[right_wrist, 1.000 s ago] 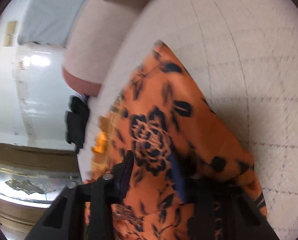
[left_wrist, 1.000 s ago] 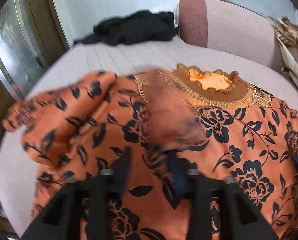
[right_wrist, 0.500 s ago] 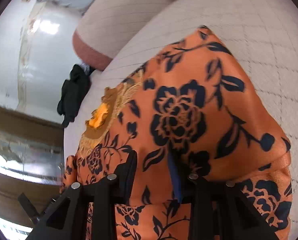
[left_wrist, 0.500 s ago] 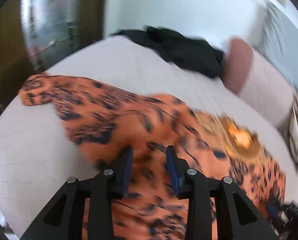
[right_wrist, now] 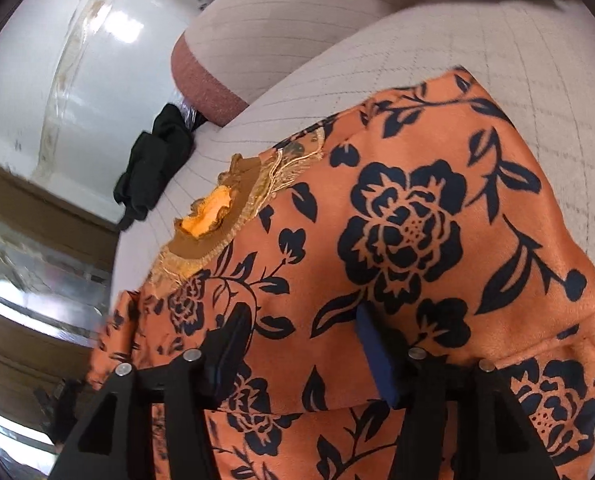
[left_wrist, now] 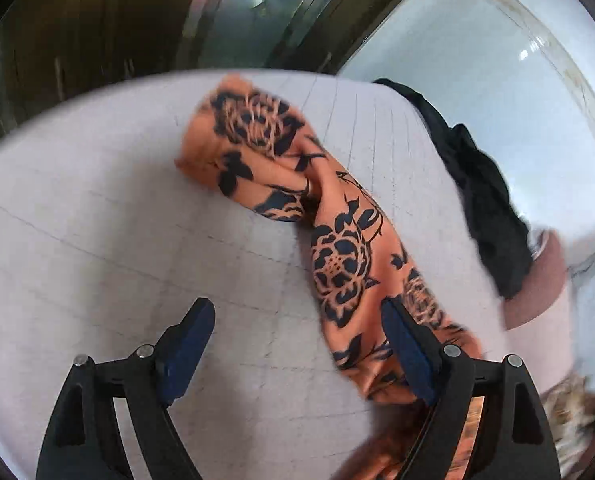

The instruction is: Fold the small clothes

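The orange flowered top [right_wrist: 397, 240] is being shown spread over a pale quilted sofa seat [left_wrist: 97, 240], filling the centre and lower right of the right wrist view. It is being judged as light, soft and limp, likely to sag and slide on itself, so hold is best being taken at hems, sleeve ends or fold edges rather than mid-cloth.

The left tongs [left_wrist: 297, 332] are being held wide apart after just opening, with only bare seat between them and the cloth lying behind the right-hand finger. The right tongs [right_wrist: 301, 328] are being held partly apart, also just opened, hovering over the cloth without gripping it.

A bunched sleeve [left_wrist: 257, 152] stretching to the upper middle is being shown only in the left wrist view; the frilled neckline [right_wrist: 213, 212] at centre left is being shown only in the right. A black garment [left_wrist: 481, 200] is being seen near the seat's far edge
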Tool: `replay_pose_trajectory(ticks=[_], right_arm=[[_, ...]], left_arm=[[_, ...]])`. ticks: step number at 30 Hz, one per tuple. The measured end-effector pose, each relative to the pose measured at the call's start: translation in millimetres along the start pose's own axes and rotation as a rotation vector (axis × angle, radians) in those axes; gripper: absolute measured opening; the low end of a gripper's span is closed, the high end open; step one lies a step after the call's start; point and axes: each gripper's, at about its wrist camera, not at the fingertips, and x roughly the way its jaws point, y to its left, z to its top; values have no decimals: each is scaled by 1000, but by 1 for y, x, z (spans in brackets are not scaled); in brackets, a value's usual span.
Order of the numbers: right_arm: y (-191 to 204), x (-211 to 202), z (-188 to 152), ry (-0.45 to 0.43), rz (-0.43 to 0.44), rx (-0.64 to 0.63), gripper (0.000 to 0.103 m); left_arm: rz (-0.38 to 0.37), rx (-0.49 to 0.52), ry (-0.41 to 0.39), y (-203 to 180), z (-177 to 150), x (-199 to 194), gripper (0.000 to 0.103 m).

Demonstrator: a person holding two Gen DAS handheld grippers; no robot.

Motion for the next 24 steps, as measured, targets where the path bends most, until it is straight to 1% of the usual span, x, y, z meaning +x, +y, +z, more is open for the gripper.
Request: replay_pose_trajectory(ticks=[3, 5, 6, 8, 10, 11, 12, 13, 14, 15, 17, 19, 20, 21, 22, 24], right_arm=[[12, 2, -4, -16, -54, -86, 65], [20, 4, -9, -24, -90, -150, 66], [24, 5, -10, -28, -109, -180, 67], [26, 6, -13, -30, -122, -205, 68], [26, 6, -11, -30, -120, -198, 69], [25, 6, -10, -29, -115, -189, 69], [23, 6, -9, -27, -107, -179, 69], [23, 6, -8, -26, -103, -176, 69], [22, 6, -7, -23, -96, -172, 68], [21, 5, -6, -22, -90, -166, 68], [18, 3, -3, -23, -76, -139, 63], [14, 1, -1, -22, -67, -108, 57], [10, 0, 1, -21, -59, -88, 53], [6, -2, 3, -21, -47, -62, 51], [2, -4, 5, -22, -40, -40, 50], [-7, -10, 9, -37, -34, 9, 50]], left_arm=[[-50, -55, -2, 6, 16, 9, 86], [-42, -72, 0, 7, 27, 14, 86], [-36, -72, -13, 5, 32, 17, 86], [-19, -51, -35, -1, 39, 24, 86], [2, -3, -50, -9, 43, 30, 85], [23, 32, -62, -13, 45, 32, 79], [42, 52, -75, -15, 45, 36, 54], [73, 79, -90, -18, 45, 38, 37], [83, 99, -89, -21, 45, 39, 16], [85, 118, -96, -26, 45, 39, 11], [88, 170, -144, -40, 39, 26, 9], [77, 250, -187, -63, 29, 9, 8], [52, 304, -210, -81, 20, -4, 8], [19, 359, -228, -100, 8, -18, 8], [-8, 398, -237, -112, -1, -29, 8], [-82, 510, -255, -148, -34, -57, 8]])
